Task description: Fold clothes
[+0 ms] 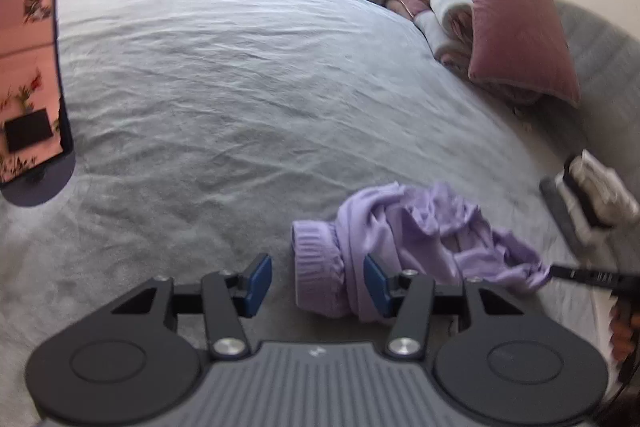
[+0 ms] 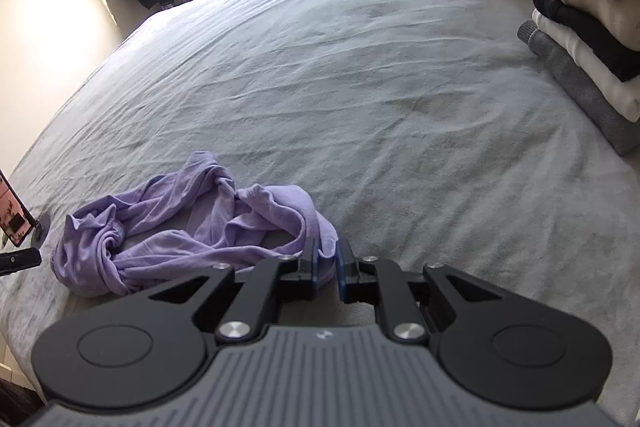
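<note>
Lilac garment, unfolded, lay crumpled on grey bedsheet between grippers: left gripper parted around its ribbed cuff, right gripper nipping its edge; folded stack beyond right.

Garment: on the bed, bunched at your 10 o'clock from the right gripper, its near end between that gripper's pads.
Left gripper: the garment's cuff lies between its pads.
Folded stack: on the bed at your 2 o'clock, right wrist view.
Pillow: at 1 o'clock, left wrist view, far bed edge.
Phone on stand: at your 10 o'clock, left wrist view.
</note>
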The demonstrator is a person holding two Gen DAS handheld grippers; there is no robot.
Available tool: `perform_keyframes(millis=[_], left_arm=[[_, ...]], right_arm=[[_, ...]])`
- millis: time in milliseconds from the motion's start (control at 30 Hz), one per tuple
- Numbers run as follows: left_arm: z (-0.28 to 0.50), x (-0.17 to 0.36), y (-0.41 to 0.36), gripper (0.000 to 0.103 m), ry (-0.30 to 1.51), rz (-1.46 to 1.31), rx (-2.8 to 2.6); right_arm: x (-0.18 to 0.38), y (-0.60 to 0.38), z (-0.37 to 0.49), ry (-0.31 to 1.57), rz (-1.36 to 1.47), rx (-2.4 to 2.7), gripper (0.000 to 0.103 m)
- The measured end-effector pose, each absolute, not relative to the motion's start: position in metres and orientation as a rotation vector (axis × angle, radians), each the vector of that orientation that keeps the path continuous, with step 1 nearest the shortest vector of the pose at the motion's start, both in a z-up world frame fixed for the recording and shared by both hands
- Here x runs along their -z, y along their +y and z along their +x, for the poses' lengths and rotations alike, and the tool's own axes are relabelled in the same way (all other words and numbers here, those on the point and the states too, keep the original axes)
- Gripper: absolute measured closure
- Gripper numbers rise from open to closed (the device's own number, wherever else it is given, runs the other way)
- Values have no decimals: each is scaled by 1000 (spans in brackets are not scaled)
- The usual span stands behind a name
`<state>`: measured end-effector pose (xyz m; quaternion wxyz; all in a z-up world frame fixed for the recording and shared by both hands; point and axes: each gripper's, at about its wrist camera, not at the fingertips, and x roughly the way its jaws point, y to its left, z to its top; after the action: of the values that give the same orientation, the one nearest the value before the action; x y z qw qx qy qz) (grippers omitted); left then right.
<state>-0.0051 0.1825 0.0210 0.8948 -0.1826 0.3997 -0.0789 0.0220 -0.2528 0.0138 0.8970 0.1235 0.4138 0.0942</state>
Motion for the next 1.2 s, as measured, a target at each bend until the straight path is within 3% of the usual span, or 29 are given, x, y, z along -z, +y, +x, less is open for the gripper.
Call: perform_keyframes(millis=[167, 367, 467, 500, 833, 1200], left_arm=[[16, -12, 184, 53, 855, -472, 125], [37, 0, 168, 54, 900, -427, 88], [42, 7, 156, 81, 926, -424, 115], [41, 6, 149, 82, 915, -392, 136], [4, 4, 85, 86, 825, -151, 425], [-39, 10, 41, 88, 799, -27, 703]], right_arm=[[-13, -244, 26, 852, 267, -207, 66], [-12, -232, 29, 847, 259, -219, 64], [-11, -226, 30, 845, 244, -234, 61], [-10, -224, 30, 846, 238, -239, 61], [-1, -205, 31, 868, 248, -327, 60], [6, -166, 40, 919, 495, -579, 57]])
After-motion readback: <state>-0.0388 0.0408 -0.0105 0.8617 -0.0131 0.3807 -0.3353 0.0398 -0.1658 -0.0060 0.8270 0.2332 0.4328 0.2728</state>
